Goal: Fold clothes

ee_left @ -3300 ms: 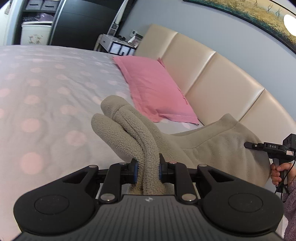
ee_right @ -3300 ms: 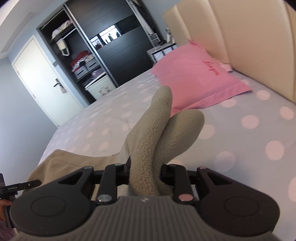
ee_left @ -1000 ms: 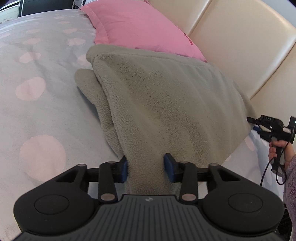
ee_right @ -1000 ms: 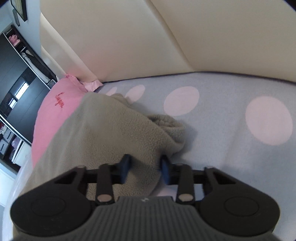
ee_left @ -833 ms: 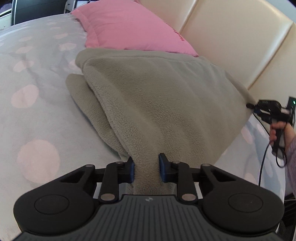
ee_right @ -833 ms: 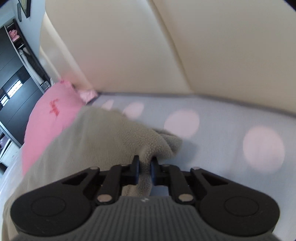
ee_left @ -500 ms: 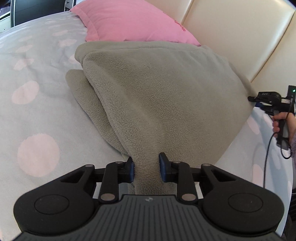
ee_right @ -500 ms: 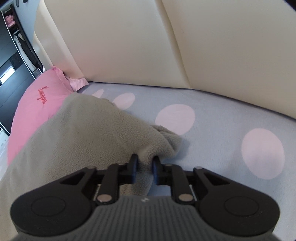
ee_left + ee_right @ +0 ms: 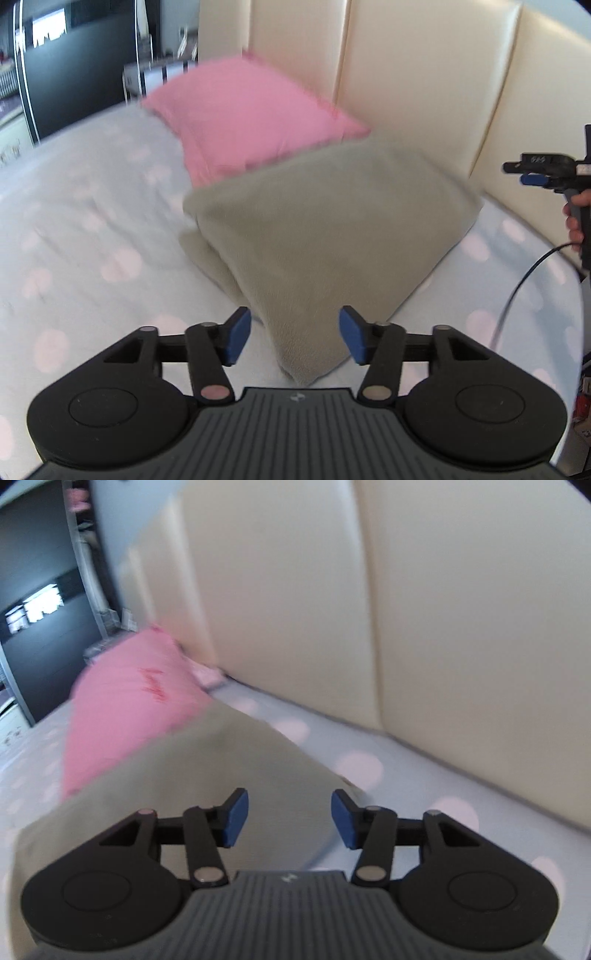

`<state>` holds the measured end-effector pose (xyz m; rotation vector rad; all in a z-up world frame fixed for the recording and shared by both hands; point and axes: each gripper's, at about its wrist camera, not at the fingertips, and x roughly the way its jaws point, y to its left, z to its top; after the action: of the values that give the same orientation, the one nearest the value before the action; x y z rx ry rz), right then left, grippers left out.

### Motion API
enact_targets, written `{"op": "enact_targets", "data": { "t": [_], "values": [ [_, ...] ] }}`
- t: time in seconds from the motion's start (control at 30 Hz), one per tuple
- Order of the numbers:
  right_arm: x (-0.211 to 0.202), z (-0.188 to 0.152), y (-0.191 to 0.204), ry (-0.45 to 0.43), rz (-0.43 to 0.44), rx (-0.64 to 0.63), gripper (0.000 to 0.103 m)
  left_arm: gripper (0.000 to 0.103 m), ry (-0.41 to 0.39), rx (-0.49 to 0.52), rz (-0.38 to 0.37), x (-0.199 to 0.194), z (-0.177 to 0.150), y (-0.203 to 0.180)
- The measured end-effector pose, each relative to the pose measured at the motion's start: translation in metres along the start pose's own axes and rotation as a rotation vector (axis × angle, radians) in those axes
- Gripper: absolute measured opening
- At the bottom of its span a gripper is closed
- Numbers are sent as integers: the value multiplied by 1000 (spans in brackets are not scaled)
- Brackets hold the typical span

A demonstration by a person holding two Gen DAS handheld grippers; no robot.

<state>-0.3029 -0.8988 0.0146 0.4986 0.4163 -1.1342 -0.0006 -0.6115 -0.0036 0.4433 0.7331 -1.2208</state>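
A grey-beige fleece garment (image 9: 325,229) lies folded on the bed, its far edge against a pink pillow (image 9: 243,114). My left gripper (image 9: 294,338) is open and empty, raised just above the garment's near corner. My right gripper (image 9: 290,819) is open and empty, lifted over the garment's right corner (image 9: 229,775); this view is blurred. The right gripper also shows in the left wrist view (image 9: 546,173), held by a hand at the far right.
The bed sheet (image 9: 85,229) is pale grey with pink dots. A cream padded headboard (image 9: 417,74) runs along the back. A dark wardrobe (image 9: 66,66) stands beyond the bed at the left. A black cable (image 9: 524,280) hangs from the right gripper.
Both grippers have opened and let go of the fleece garment. Both have lifted and drawn back from it. The garment now rests folded on the bed.
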Motion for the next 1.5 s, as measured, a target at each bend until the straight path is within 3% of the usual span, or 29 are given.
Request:
{"op": "enact_targets", "data": {
  "t": [0.03, 0.1, 0.17, 0.27, 0.4, 0.47, 0.6, 0.73, 0.93, 1.13, 1.27, 1.5],
  "values": [
    [-16, 3, 13, -9, -10, -34, 63, 64, -18, -2, -3, -14, 2, -2],
    [-53, 7, 38, -32, -54, -91, 71, 67, -58, -4, -5, -43, 4, -5],
    [-92, 10, 58, -54, -53, -129, 74, 70, -107, -2, 7, -71, 3, -9],
    [-148, 13, 78, -42, 45, -121, 77, 75, -184, -2, 37, -108, 0, -17],
    [-220, 5, 100, -31, 118, -115, 89, 75, -240, 25, 111, -151, -6, -31],
    [-249, -4, 109, -11, 138, -118, 90, 76, -267, 20, 130, -170, -13, -36],
    [-303, -33, 124, -9, 177, -131, 91, 76, -266, -3, 101, -197, -28, -37],
    [-345, -80, 141, -28, 157, -179, 91, 76, -233, -39, 79, -212, -52, -34],
    [-378, -163, 162, -90, 112, -273, 91, 76, -208, -58, 115, -222, -106, -32],
    [-391, -230, 168, -32, 110, -208, 91, 76, -150, -114, 133, -212, -153, -19],
    [-389, -270, 167, -31, 92, -198, 91, 76, -158, -130, 142, -211, -174, -17],
    [-381, -297, 163, -43, 73, -216, 91, 76, -141, -144, 113, -198, -193, -26]
  ]
}}
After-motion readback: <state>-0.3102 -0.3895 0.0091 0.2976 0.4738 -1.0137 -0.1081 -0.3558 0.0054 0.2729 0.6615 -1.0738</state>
